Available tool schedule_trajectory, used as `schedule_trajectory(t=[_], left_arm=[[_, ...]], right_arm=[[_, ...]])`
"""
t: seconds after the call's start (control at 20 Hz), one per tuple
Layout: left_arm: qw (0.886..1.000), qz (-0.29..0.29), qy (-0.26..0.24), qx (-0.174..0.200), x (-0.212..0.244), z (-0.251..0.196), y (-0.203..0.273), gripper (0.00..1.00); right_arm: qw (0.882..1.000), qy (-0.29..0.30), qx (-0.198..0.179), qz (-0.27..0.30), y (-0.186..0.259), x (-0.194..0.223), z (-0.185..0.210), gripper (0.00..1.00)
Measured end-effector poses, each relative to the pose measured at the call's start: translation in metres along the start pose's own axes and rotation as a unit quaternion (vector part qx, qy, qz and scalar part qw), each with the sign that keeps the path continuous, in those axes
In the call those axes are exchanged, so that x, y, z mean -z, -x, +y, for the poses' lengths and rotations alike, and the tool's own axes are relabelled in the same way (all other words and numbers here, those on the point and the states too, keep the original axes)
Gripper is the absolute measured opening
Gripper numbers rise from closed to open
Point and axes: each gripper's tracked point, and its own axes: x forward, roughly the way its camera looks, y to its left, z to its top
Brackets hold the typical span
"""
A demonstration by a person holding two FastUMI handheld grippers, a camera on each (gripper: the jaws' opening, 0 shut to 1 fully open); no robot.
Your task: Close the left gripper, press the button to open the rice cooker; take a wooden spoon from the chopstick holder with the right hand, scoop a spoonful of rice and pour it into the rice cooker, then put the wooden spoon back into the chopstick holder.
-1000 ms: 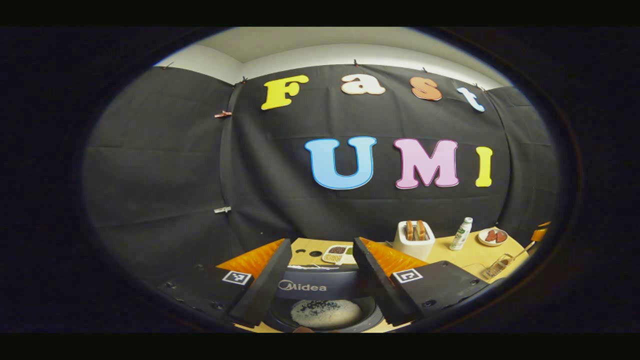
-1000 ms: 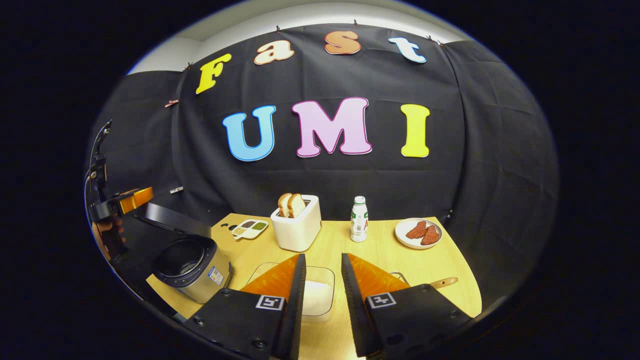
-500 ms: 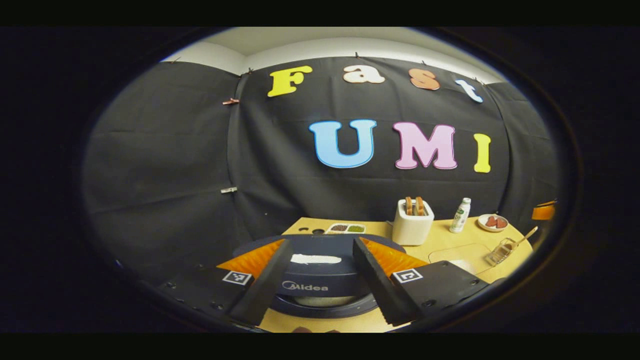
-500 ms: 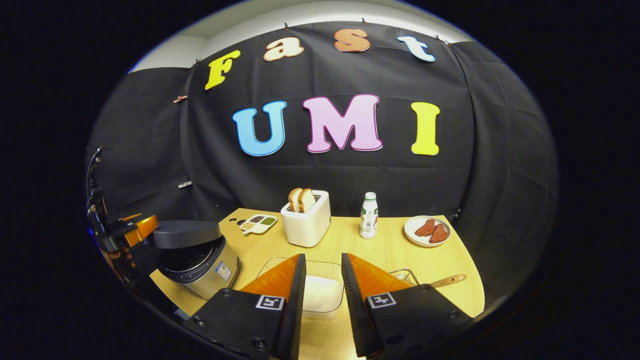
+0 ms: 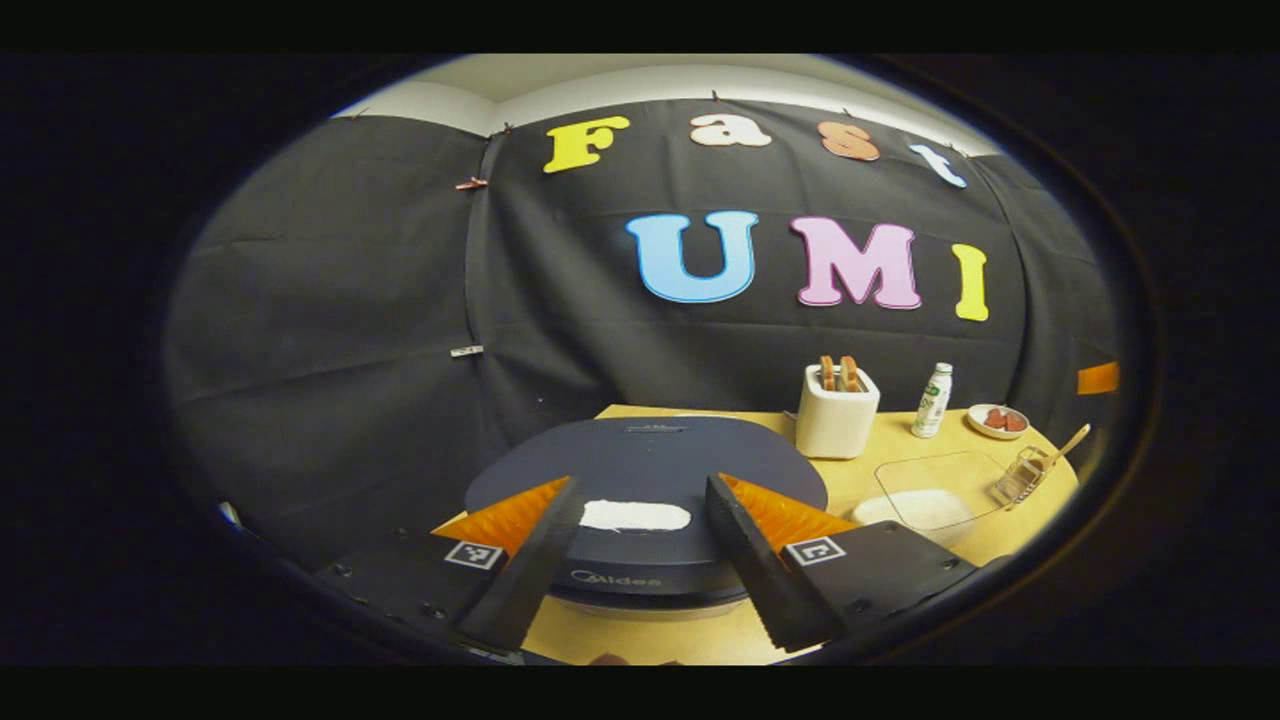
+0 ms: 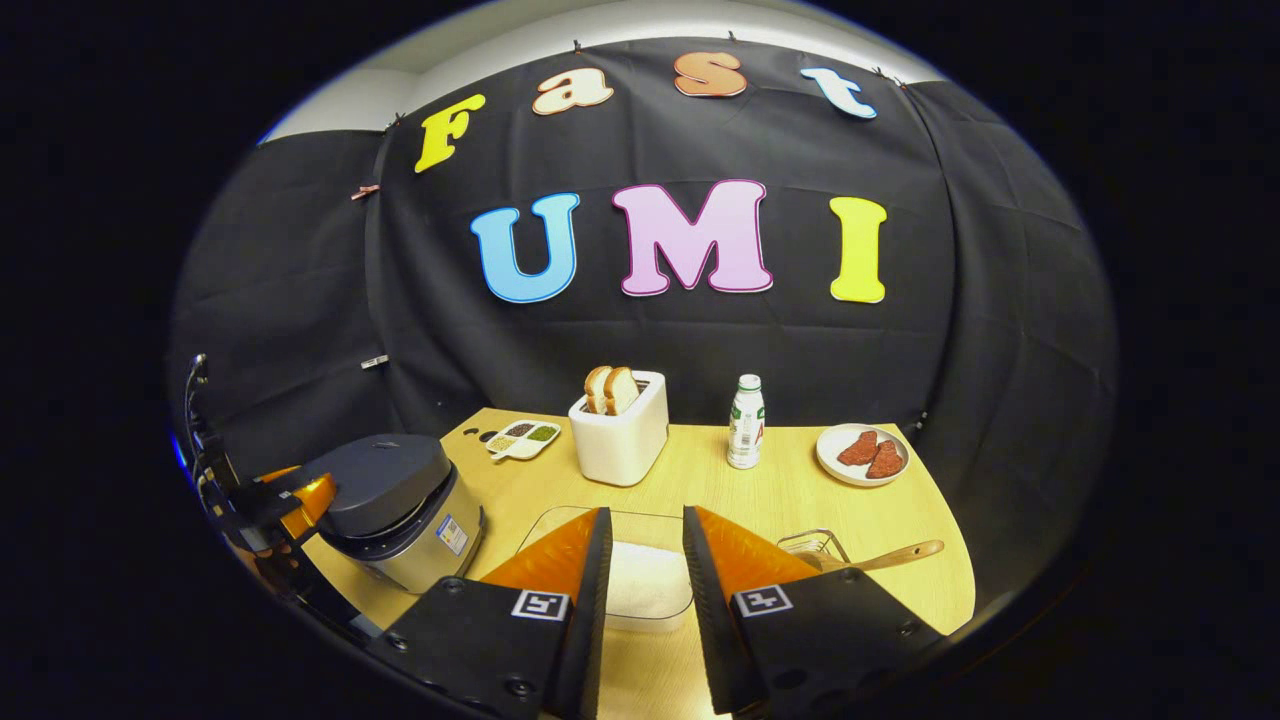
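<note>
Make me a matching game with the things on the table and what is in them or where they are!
Things:
1. toaster
2. plate
3. wooden spoon
4. rice cooker

Clues:
A. holds two reddish pieces of food
B. lies in the wire chopstick holder
C. lid is down
D. has bread slices sticking up

Pairs: 1-D, 2-A, 3-B, 4-C

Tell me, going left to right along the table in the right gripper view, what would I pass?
Rice cooker → small divided dish of grains → toaster with bread → bottle → plate of red pieces.
</note>
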Motion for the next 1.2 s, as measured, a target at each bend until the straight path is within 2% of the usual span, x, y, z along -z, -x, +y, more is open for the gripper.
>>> schedule_trajectory(t=[0.25, 0.7, 1.2], left_arm=[[1.000, 0.017, 0.014, -0.009, 0.025, 0.001, -0.003, 0.88], [0.996, -0.090, 0.007, -0.017, 0.030, -0.003, -0.004, 0.90], [0.995, -0.096, 0.001, -0.022, 0.029, -0.003, -0.002, 0.90]], right_arm=[[1.000, 0.000, -0.002, 0.004, 0.001, 0.003, 0.002, 0.45], [1.000, -0.014, -0.004, 0.014, 0.002, 0.011, 0.006, 0.45], [1.000, -0.008, -0.009, 0.015, 0.003, 0.011, 0.011, 0.45]])
